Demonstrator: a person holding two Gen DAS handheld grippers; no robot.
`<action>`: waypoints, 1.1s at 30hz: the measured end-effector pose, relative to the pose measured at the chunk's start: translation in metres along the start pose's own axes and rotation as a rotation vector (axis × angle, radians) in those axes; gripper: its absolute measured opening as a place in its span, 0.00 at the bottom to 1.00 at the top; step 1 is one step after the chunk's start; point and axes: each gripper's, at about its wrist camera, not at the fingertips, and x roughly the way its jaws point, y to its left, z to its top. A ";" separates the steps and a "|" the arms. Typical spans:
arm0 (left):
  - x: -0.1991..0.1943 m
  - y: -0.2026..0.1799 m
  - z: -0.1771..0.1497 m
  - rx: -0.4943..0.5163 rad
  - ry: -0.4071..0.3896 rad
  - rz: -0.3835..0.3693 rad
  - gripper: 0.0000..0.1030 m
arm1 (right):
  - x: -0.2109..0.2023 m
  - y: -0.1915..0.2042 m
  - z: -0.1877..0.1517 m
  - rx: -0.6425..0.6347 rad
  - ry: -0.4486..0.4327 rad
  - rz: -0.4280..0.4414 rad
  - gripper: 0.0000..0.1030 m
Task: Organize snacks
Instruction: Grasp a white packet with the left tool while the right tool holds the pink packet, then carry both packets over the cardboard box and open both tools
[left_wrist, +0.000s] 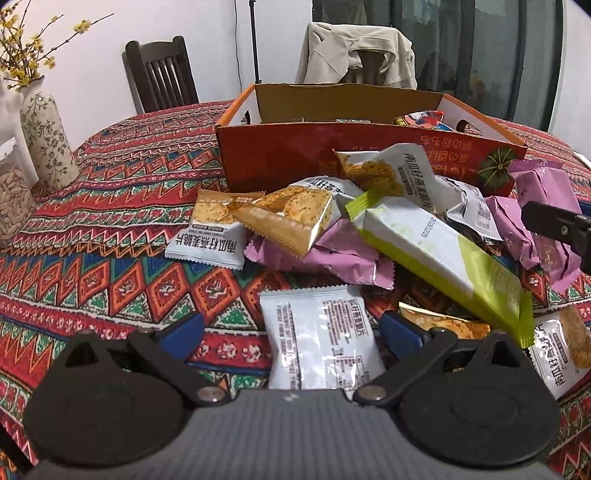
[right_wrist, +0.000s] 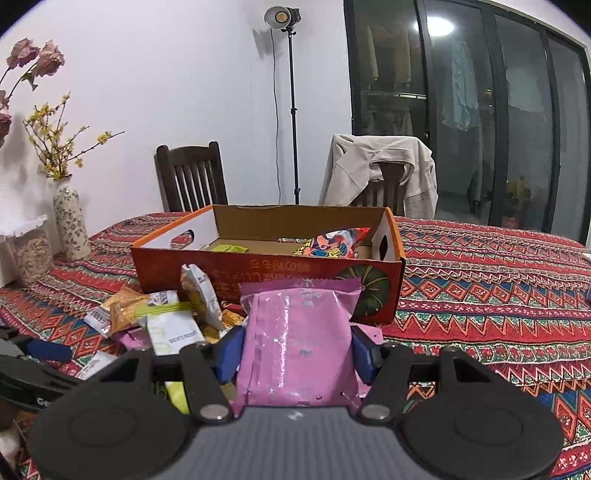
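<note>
A pile of snack packets lies on the patterned tablecloth in front of an open orange cardboard box (left_wrist: 280, 155). My left gripper (left_wrist: 291, 334) is open, its blue fingertips (left_wrist: 183, 334) on either side of a white packet (left_wrist: 319, 343) lying face down. A long green and white packet (left_wrist: 436, 251) and pink packets (left_wrist: 332, 254) lie beyond it. My right gripper (right_wrist: 297, 354) is shut on a pink packet (right_wrist: 299, 339) and holds it up in front of the box (right_wrist: 266, 273). The box holds a colourful packet (right_wrist: 332, 243) and a green one (right_wrist: 229, 248).
A floral vase (left_wrist: 46, 136) and a jar of seeds (left_wrist: 11, 199) stand at the table's left. Two chairs (right_wrist: 192, 177) stand behind the table, one with a beige jacket (right_wrist: 384, 173). A lamp stand (right_wrist: 291, 110) is by the wall. The right gripper's finger (left_wrist: 554, 225) shows at the left view's right edge.
</note>
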 end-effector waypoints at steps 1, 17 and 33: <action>0.000 0.000 -0.001 -0.006 0.002 -0.004 1.00 | 0.000 0.000 0.000 -0.001 -0.001 0.003 0.58; -0.023 0.009 -0.008 -0.044 -0.054 -0.090 0.50 | -0.002 0.004 -0.002 -0.007 0.002 0.008 0.58; -0.054 0.009 0.021 -0.015 -0.253 -0.151 0.50 | -0.007 -0.005 0.013 0.037 -0.015 -0.011 0.58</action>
